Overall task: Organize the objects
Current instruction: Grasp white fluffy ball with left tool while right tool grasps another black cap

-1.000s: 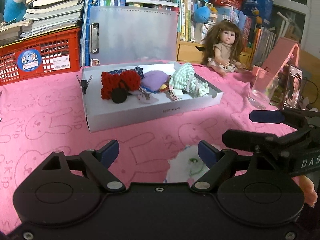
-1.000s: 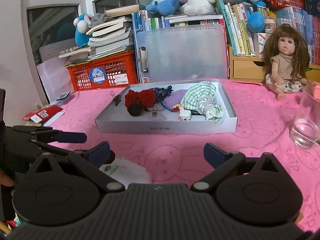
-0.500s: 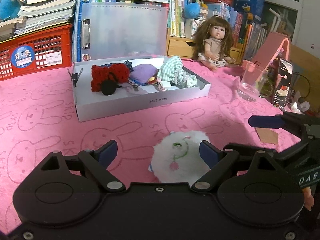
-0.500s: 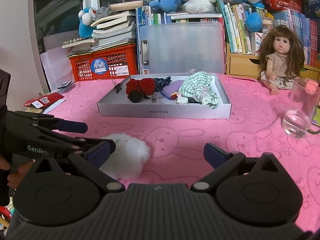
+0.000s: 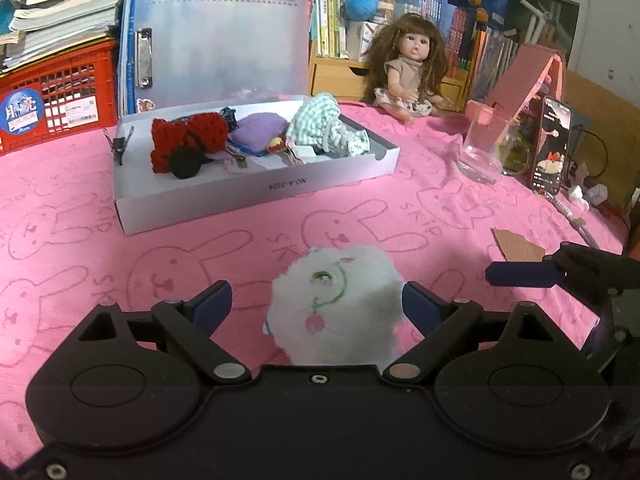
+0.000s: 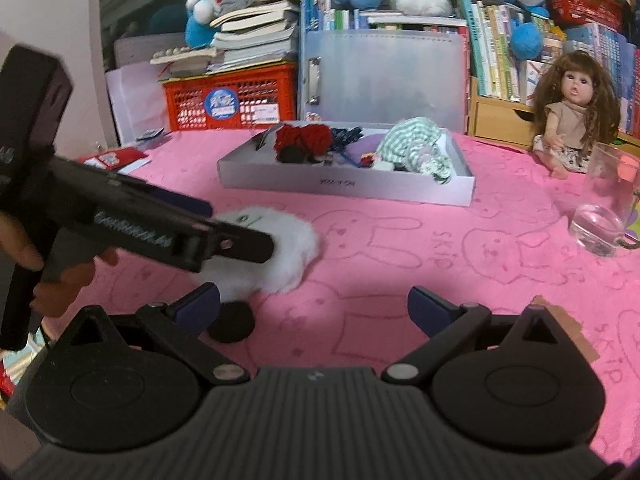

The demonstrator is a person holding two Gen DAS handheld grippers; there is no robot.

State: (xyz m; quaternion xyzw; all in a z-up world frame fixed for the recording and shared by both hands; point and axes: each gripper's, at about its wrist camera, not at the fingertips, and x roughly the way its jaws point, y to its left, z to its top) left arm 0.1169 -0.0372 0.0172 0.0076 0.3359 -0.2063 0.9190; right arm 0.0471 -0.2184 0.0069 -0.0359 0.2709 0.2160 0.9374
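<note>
A white fluffy plush (image 5: pixel 336 304) with a stitched green and pink face lies on the pink cloth. My left gripper (image 5: pixel 316 304) straddles it, jaws opening; the left pad stands clear of the fur, the right pad is at its edge. In the right wrist view the plush (image 6: pixel 288 240) shows behind the left gripper's fingers (image 6: pixel 240 242), which a hand holds from the left. My right gripper (image 6: pixel 314 304) is open over bare cloth, nothing between its fingers. Beyond stands a white shallow box (image 5: pixel 260 196) holding a red crochet piece (image 5: pixel 188 140), a purple pouch (image 5: pixel 260 134) and green checked cloth (image 5: pixel 324 128).
A doll (image 5: pixel 408 76) sits behind the box on the right. A glass mug (image 5: pixel 482 148), a propped phone (image 5: pixel 550 144) and a cardboard scrap (image 5: pixel 516 244) are at the right. A red crate (image 5: pixel 60 96) and clear folder (image 5: pixel 224 48) stand behind. A black disc (image 6: pixel 232 322) lies by my right gripper.
The plush has come further into view between the left gripper's fingers, which stand slightly wider. In the right wrist view the left gripper now crosses in front of the plush, closer and larger.
</note>
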